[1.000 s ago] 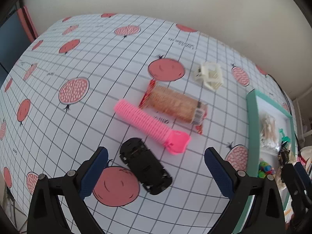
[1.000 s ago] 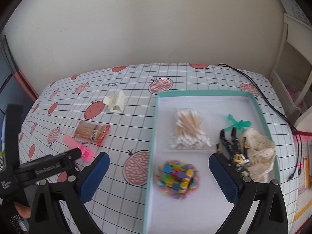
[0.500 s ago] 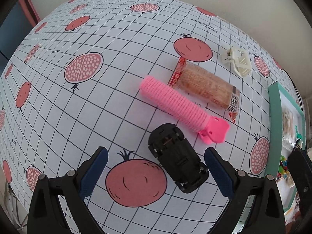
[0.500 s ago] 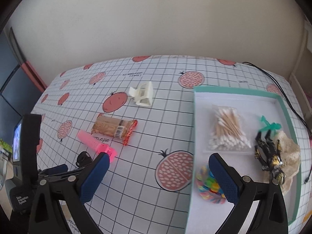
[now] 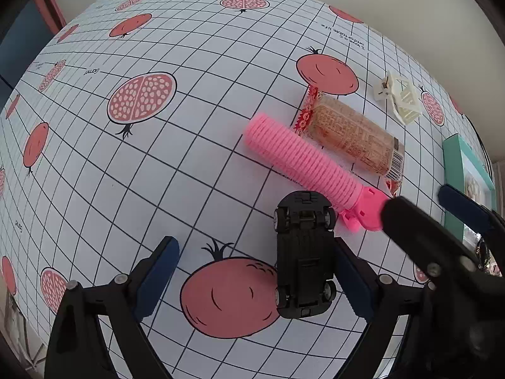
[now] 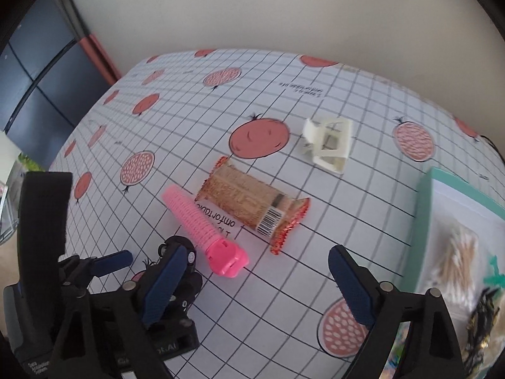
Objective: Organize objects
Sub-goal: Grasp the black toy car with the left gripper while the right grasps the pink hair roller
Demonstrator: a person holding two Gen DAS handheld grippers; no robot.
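Left gripper spread wide around upturned black plastic toy car, its right pad seemingly touching. Centre first, then close squarely. Right gripper open, over the grid-patterned tablecloth.

Pomegranate-print tablecloth, dark cabinet

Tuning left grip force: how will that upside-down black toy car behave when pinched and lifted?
The toy car looks like hard plastic, so probably stiff and light. It lies wheels-up, so it likely won't roll, though it might slide on the smooth tablecloth. The left gripper is open, with the car beside one finger; closing may shove it sideways.
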